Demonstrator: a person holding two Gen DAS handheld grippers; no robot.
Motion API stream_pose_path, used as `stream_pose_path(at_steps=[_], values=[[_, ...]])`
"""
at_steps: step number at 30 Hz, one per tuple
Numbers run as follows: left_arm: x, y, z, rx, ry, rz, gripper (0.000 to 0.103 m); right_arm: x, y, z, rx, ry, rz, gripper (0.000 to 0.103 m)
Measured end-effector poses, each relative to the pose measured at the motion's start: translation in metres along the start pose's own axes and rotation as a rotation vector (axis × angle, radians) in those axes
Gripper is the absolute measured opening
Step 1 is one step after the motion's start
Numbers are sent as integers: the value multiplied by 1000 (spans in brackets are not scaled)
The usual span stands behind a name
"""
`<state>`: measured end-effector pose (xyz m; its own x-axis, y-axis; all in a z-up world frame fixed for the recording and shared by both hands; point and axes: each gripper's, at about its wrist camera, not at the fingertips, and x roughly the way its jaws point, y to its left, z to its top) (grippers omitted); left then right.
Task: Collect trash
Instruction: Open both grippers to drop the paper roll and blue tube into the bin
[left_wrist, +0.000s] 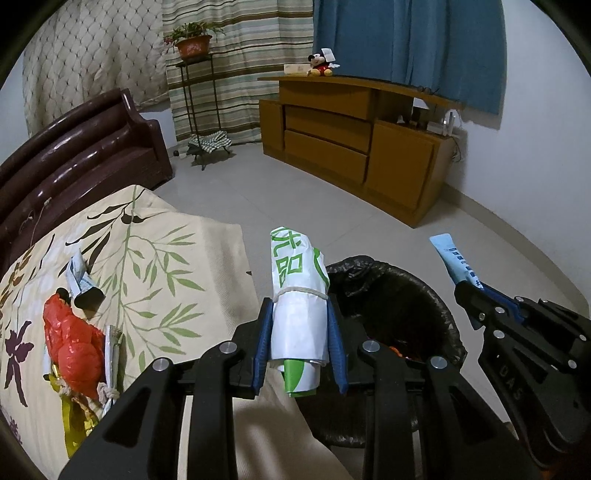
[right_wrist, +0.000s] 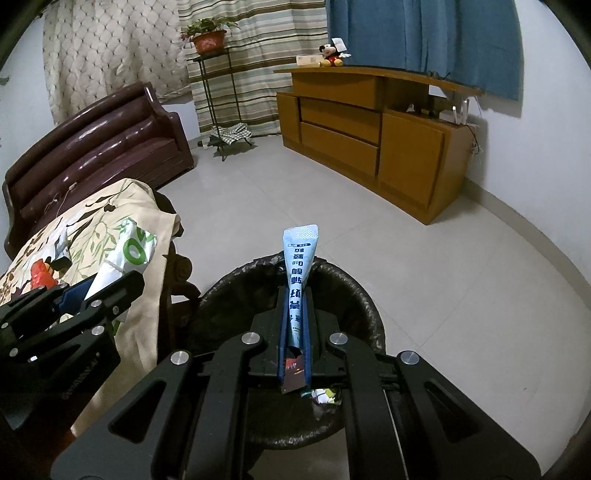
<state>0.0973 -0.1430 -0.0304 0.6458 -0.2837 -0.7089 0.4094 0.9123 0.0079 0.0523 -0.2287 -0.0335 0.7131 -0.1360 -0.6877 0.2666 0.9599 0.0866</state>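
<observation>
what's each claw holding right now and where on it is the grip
Left claw is shut on the white-and-green rolled wrapper, gripping its lower half below the rubber band. Right claw is shut on the light blue tube, gripping its lower, narrow part.

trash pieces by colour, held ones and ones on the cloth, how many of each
White and green: 1, the rolled wrapper in the left gripper
Light blue: 1, the sachet in the right gripper
Red: 1, the plastic bag on the floral cloth
Silver-grey: 1, the crumpled wrapper
Total: 4
</observation>
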Motion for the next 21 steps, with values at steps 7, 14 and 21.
stream_pose_path(at_steps=[7, 14, 21], values=[[5, -1, 2, 4, 10, 8, 30, 8, -4, 1, 8, 10, 2, 8], [7, -1, 4, -4, 14, 8, 42, 9, -5, -2, 20, 7, -6, 20], [6, 2, 4, -9, 6, 4, 56, 10, -6, -2, 21, 7, -9, 25]])
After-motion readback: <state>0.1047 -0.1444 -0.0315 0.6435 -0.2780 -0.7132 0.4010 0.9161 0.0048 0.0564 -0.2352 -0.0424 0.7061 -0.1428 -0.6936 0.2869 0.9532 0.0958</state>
